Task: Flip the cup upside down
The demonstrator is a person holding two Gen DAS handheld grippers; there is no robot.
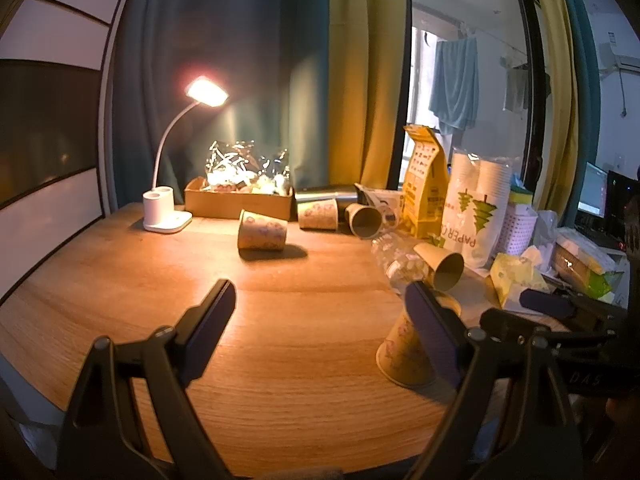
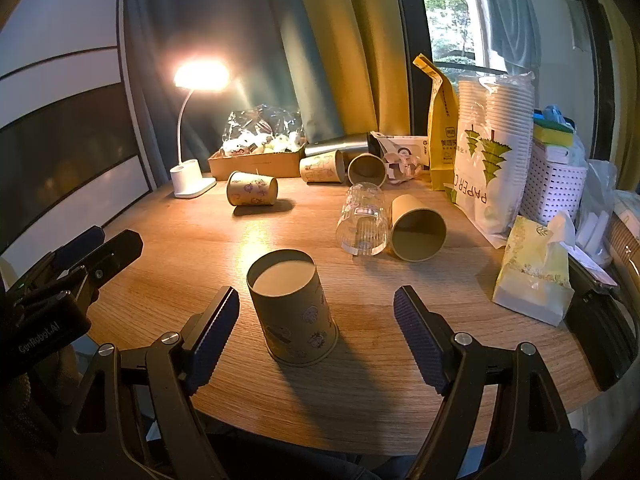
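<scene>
A printed paper cup [image 2: 294, 308] stands upside down on the wooden table [image 2: 200, 240], its flat base up. My right gripper [image 2: 316, 312] is open with a finger on each side of the cup, not touching it. In the left wrist view the same cup [image 1: 406, 354] shows behind my right finger pad [image 1: 434, 332]. My left gripper [image 1: 320, 308] is open and empty over the bare table [image 1: 200, 280], left of the cup. It also shows at the left edge of the right wrist view [image 2: 96, 248].
Several paper cups lie on their sides: one near the lamp [image 2: 252, 189], two at the back [image 2: 322, 166], one [image 2: 418, 228] beside a lying clear glass [image 2: 362, 220]. A desk lamp [image 2: 192, 176], cardboard box [image 2: 256, 162], cup bag [image 2: 492, 152], tissue pack [image 2: 534, 276] and basket [image 2: 554, 188] crowd the back and right.
</scene>
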